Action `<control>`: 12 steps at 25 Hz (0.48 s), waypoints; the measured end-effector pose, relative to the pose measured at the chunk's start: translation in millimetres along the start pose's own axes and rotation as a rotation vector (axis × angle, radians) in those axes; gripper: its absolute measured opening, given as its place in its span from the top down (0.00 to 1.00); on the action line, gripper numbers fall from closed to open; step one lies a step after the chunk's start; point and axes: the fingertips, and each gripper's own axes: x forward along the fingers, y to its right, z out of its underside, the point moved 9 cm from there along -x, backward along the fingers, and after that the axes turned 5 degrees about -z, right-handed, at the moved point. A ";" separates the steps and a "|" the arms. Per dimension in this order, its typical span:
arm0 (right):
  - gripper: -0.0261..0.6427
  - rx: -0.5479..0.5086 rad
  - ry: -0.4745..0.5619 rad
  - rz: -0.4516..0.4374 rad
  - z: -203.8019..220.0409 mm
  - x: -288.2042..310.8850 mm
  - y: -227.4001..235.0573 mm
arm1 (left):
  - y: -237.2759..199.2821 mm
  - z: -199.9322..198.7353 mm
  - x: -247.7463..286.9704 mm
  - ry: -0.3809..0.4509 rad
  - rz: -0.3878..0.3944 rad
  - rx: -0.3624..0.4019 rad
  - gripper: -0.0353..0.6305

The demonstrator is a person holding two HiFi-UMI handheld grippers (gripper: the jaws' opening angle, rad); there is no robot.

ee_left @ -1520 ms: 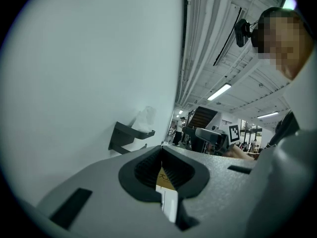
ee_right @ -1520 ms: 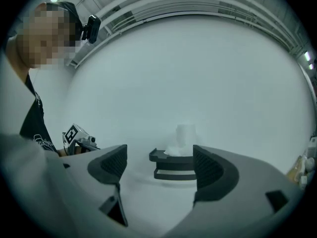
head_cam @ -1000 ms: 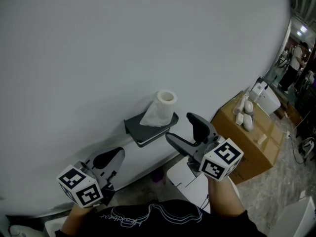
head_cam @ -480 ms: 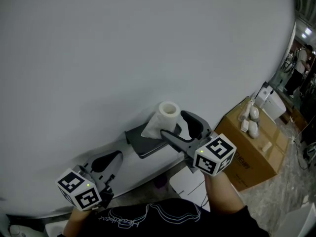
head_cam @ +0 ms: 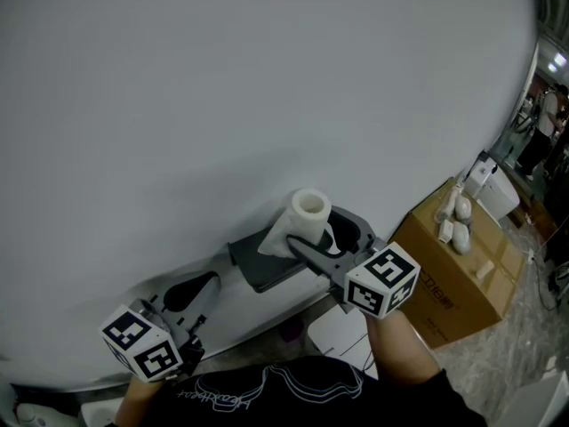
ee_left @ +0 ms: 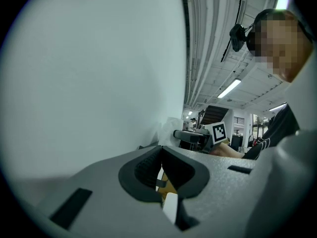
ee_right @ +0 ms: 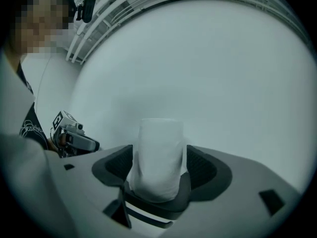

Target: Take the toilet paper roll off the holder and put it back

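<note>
two grippers show in the head view. the right gripper [head_cam: 316, 228], in the middle of the frame, reaches in to the toilet paper roll [head_cam: 310, 213]. the roll stands upright on a dark holder [head_cam: 256, 272] that sticks out from the white wall [head_cam: 222, 96]. a loose bit of paper hangs down the roll's left side onto the holder. in the right gripper view the roll sits right between the fingers [ee_right: 200, 166], one on each side. the fingers are apart and have just been closing in on the roll. they are very near its sides, and i cannot tell if they touch it.

the left gripper [head_cam: 213, 279] is in the lower left of the head view, close to the wall and well apart from the roll. its fingers are together at the tips and hold nothing.

a cardboard box [head_cam: 449, 278] sits at the right of the frame with small white things [head_cam: 452, 221] on top.
</note>
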 end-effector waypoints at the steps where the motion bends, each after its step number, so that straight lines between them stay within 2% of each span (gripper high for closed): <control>1: 0.47 -0.001 -0.004 0.000 0.9 0.5 0.4 | -0.6 -0.1 0.8 0.001 0.001 0.003 0.94; 7: 0.54 -0.026 -0.027 0.014 5.7 3.4 1.0 | -4.2 0.8 5.6 0.005 0.011 0.006 0.94; 12: 0.55 -0.029 -0.027 0.014 4.8 3.2 -0.1 | -5.3 1.4 6.7 0.007 0.015 -0.001 0.94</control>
